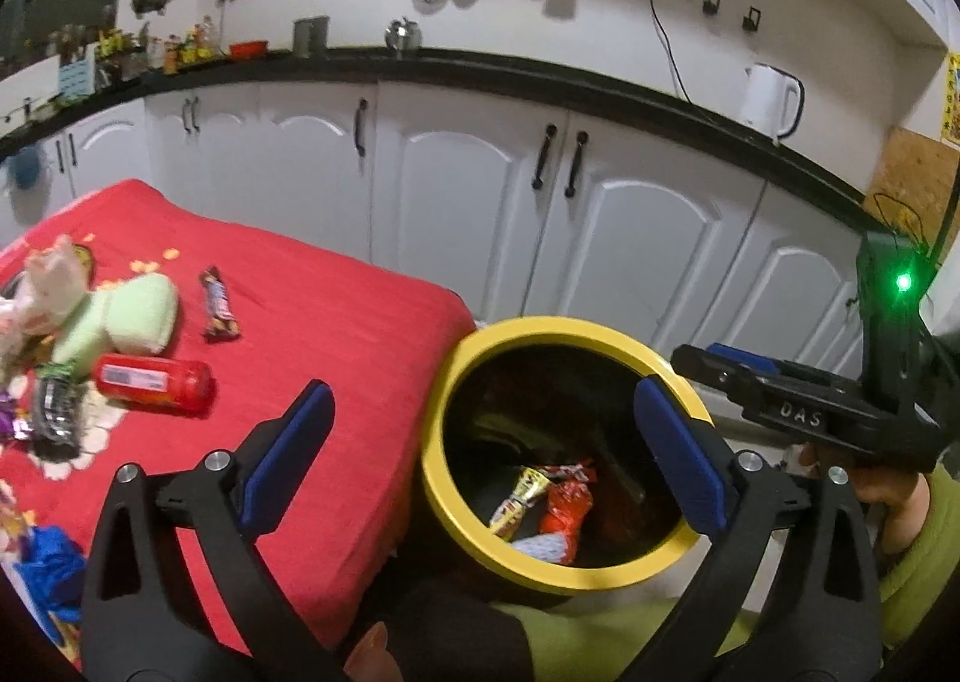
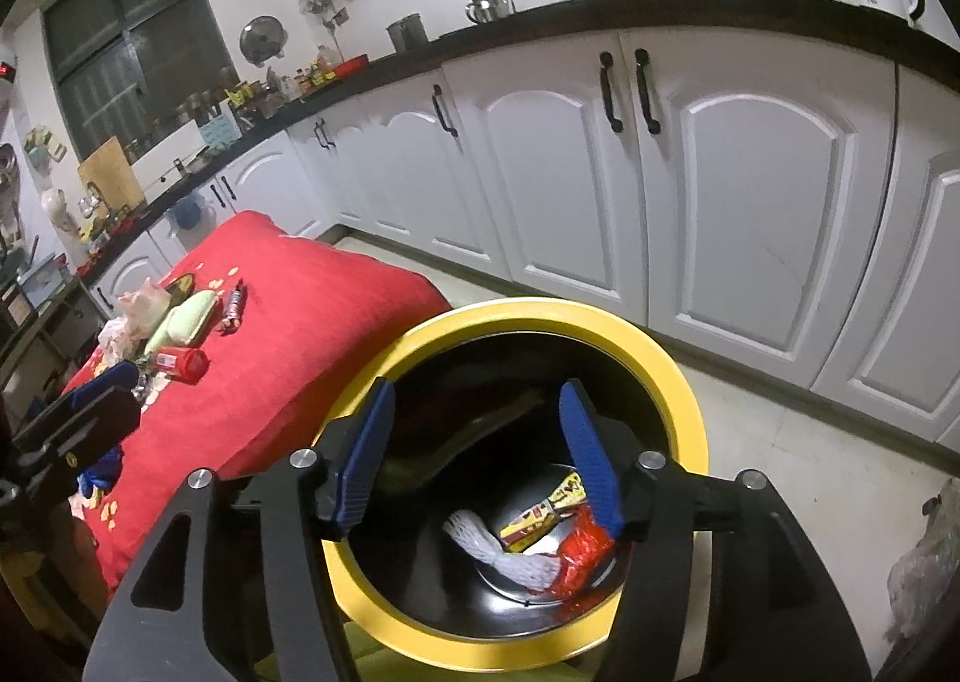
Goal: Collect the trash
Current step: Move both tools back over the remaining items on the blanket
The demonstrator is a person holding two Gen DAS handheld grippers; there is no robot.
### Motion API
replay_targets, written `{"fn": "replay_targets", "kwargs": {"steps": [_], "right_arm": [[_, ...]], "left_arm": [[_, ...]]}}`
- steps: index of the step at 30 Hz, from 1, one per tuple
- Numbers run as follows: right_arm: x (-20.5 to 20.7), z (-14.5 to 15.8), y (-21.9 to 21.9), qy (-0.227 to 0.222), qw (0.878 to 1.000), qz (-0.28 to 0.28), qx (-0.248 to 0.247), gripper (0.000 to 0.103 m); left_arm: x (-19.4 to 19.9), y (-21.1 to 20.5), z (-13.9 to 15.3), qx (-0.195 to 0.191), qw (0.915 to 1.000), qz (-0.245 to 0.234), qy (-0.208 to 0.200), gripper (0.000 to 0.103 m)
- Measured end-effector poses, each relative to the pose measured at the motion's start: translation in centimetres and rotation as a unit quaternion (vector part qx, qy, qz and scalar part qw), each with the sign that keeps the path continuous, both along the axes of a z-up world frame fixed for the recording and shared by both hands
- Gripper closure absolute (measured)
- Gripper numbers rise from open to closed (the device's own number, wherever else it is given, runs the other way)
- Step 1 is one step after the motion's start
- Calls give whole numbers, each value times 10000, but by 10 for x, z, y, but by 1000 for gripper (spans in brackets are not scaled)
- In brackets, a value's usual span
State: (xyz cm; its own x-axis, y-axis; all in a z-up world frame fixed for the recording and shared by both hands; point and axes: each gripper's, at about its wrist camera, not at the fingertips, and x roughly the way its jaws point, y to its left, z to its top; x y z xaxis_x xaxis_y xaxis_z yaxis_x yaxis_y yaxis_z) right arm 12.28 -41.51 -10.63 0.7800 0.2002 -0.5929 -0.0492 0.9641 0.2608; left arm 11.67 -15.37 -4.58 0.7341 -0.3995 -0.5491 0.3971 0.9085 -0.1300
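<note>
A yellow-rimmed black bin (image 1: 462, 376) stands beside the red-clothed table (image 1: 336, 334). Inside lie a red wrapper (image 1: 564, 508), a yellow wrapper (image 1: 521, 496) and a white foam net (image 2: 510, 556). My left gripper (image 1: 486, 430) is open and empty, straddling the table edge and the bin rim (image 2: 372, 598). My right gripper (image 2: 480, 442) is open and empty above the bin mouth; it shows at the right of the left wrist view (image 1: 708, 361). On the table lie a chocolate bar (image 1: 219, 303), a red canister (image 1: 153, 382), a green sponge (image 1: 120, 322), crumpled tissue (image 1: 45, 286) and dark wrappers (image 1: 54, 412).
White kitchen cabinets (image 1: 480, 214) with a black counter run behind the table and bin. A white kettle (image 1: 771, 100) stands on the counter. A blue wrapper (image 1: 51, 568) lies at the table's near left. A plastic bag (image 2: 924, 568) lies on the floor at right.
</note>
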Motion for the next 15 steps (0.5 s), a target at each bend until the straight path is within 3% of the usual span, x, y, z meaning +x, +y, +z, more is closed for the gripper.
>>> {"fn": "replay_targets", "kwargs": {"steps": [15], "right_arm": [[-11,34,47,-481,9967,649,-47,38]], "left_arm": [[-10,47,31,-170,9973,578,-418,11]]}}
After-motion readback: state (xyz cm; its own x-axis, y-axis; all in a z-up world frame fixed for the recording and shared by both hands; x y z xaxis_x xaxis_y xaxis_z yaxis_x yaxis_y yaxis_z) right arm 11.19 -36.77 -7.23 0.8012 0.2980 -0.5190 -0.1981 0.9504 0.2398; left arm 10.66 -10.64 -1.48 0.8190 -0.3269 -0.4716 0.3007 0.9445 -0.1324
